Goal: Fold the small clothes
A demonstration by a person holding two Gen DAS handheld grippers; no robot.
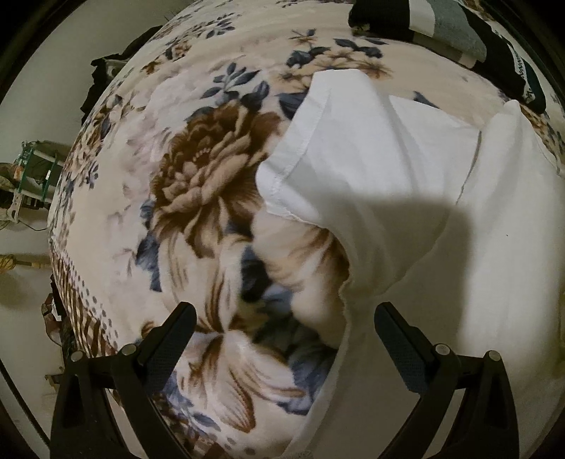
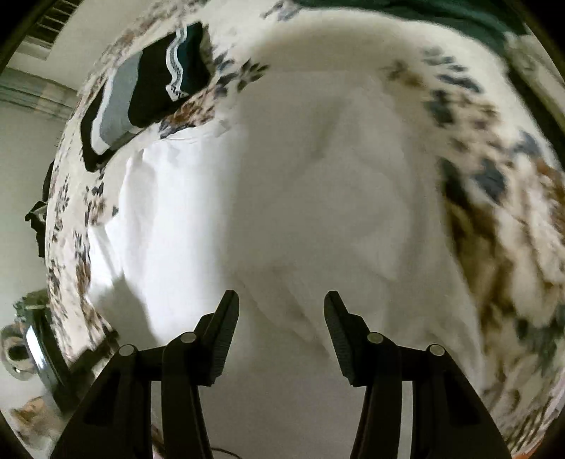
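Observation:
A white T-shirt (image 1: pixel 406 183) lies spread on a floral blanket (image 1: pixel 197 169). Its sleeve points up and left in the left wrist view. My left gripper (image 1: pixel 284 312) is open and empty, just above the shirt's left edge where it meets the blanket. The shirt fills the middle of the right wrist view (image 2: pixel 300 183), which is blurred. My right gripper (image 2: pixel 280 300) is open and empty over the body of the shirt.
A stack of folded dark and grey clothes (image 1: pixel 459 31) sits at the far edge of the bed, also in the right wrist view (image 2: pixel 148 91). A dark green cloth (image 2: pixel 441 14) lies at the far side. The bed edge and floor clutter (image 1: pixel 31 176) are left.

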